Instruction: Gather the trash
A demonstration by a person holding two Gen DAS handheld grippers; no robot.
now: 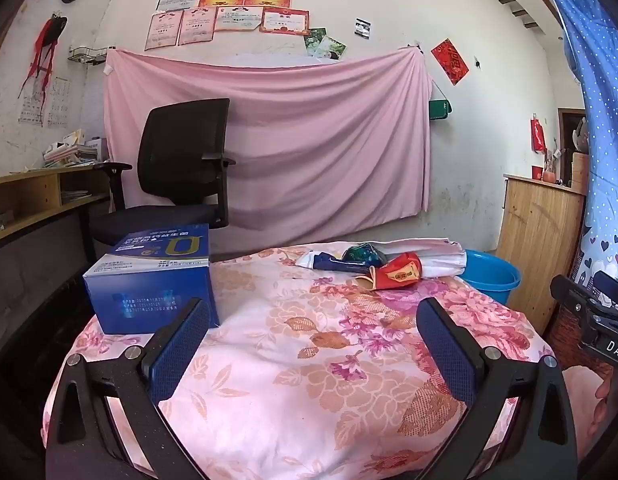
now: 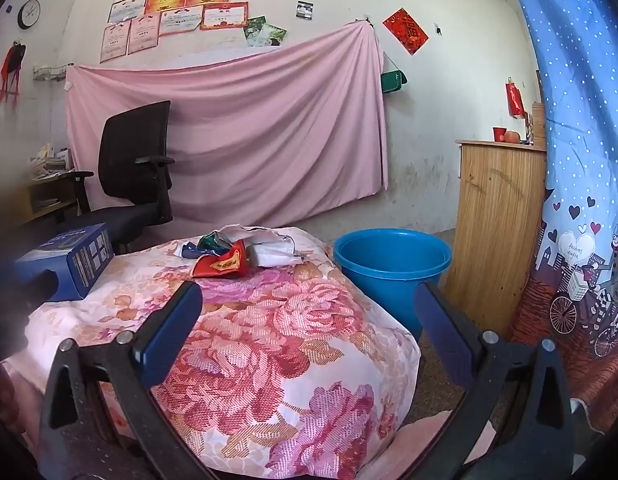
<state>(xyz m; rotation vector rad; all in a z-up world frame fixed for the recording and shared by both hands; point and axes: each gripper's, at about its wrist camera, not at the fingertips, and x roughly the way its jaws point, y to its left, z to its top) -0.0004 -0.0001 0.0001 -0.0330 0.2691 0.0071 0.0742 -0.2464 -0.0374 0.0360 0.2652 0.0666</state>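
Left wrist view:
- left claw (image 1: 313, 340): spread, empty, low over the floral cloth (image 1: 309, 380) covering the desk.
- trash pile (image 1: 373, 264): far edge, wrappers lying flat, long axis left-right, likely bunched for one sweep.

Right wrist view:
- right claw (image 2: 309, 328): spread, empty.
- trash pile (image 2: 245, 254): beyond the claw.
- blue bucket (image 2: 389, 268): just right of the desk, mouth up, probably the bin.

In my left wrist view, my right gripper (image 1: 597, 312) pokes in at the right edge, mostly cut off, so I cannot tell how its jaws stand. The blue bucket (image 1: 494, 276) is half hidden behind the flowered table cover (image 1: 309, 380). The print on the blue box (image 1: 153, 280) is too small to read. In my right wrist view, a dark blur (image 2: 9, 320) fills the lower left.
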